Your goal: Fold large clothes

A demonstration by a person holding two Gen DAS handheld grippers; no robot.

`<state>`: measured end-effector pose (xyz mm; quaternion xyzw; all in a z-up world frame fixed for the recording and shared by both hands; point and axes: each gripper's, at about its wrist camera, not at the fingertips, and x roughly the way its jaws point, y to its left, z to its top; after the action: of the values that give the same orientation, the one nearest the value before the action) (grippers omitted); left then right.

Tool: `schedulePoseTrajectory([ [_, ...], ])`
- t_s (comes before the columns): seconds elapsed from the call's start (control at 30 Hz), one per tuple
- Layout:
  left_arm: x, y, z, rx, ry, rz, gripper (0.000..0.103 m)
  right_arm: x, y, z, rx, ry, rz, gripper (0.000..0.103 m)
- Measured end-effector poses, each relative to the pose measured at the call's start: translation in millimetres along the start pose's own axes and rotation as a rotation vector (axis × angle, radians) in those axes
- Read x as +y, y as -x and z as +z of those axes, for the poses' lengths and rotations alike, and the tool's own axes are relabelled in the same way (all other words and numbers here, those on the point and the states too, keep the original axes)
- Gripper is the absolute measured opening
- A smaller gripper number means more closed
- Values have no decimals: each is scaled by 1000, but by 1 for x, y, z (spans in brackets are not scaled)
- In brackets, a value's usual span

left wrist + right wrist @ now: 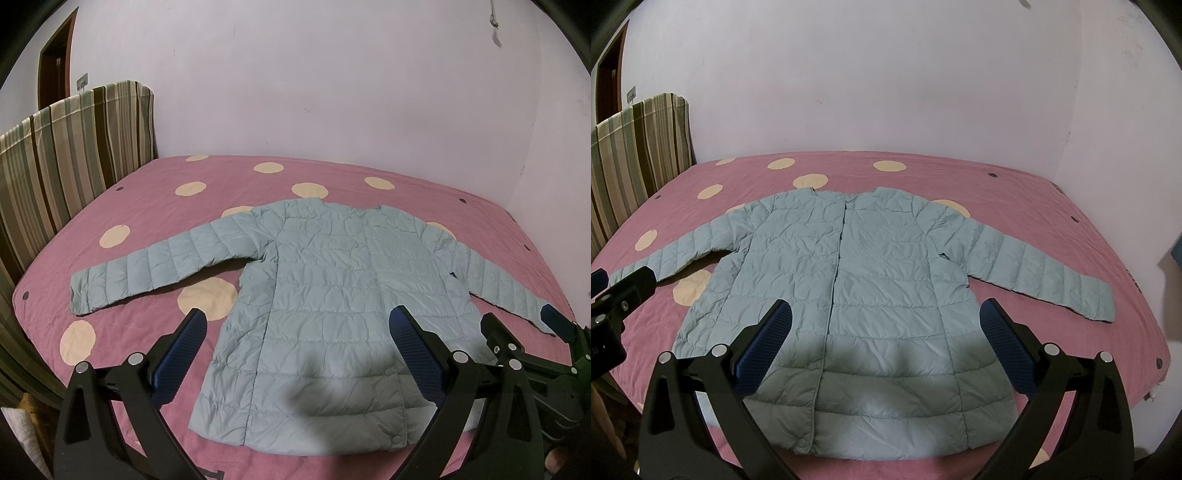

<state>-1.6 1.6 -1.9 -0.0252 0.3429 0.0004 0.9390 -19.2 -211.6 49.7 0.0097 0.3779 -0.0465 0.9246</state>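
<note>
A pale blue-green quilted jacket (325, 266) lies flat, front up, on a pink bed cover with cream dots (147, 206). Its snap placket is shut and both sleeves spread outward. My left gripper (299, 325) hovers open above the jacket's lower left part, holding nothing. In the same view my right gripper (521, 325) stands open by the right sleeve's cuff. From the right wrist, the jacket (886, 251) fills the middle of the bed (1015, 192). The right gripper (886, 317) stands open over the hem, with the left gripper (617, 284) at the left edge near the other cuff.
A striped padded headboard (74, 147) (639, 147) stands along the bed's left side. A pale wall (332, 92) runs behind the bed and a dark door (55, 62) is at far left. A blue object (1176, 254) sits past the bed's right edge.
</note>
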Motion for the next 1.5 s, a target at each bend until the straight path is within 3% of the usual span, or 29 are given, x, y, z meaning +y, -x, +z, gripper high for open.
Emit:
schedulePoseTrajectory([
  [0.67, 1, -17, -7, 31, 11, 3, 98, 4, -10, -6, 22, 0, 3, 101],
  [0.9, 31, -56, -6, 78, 63, 110, 98, -22, -40, -8, 58, -62, -16, 101],
  [1.1, 90, -108, -14, 133, 160, 313, 98, -99, -77, -14, 80, -248, -85, 101],
  [1.17, 112, -123, -19, 156, 187, 379, 98, -132, -87, -17, 85, -330, -104, 91],
  [1.2, 125, -131, -24, 168, 206, 412, 98, -148, -92, -19, 89, -367, -117, 76],
  [1.23, 138, -138, -29, 183, 227, 450, 98, -158, -94, -21, 93, -390, -129, 70],
  [1.5, 215, -173, -64, 282, 382, 627, 98, -294, -132, -61, 142, -716, -227, 70],
])
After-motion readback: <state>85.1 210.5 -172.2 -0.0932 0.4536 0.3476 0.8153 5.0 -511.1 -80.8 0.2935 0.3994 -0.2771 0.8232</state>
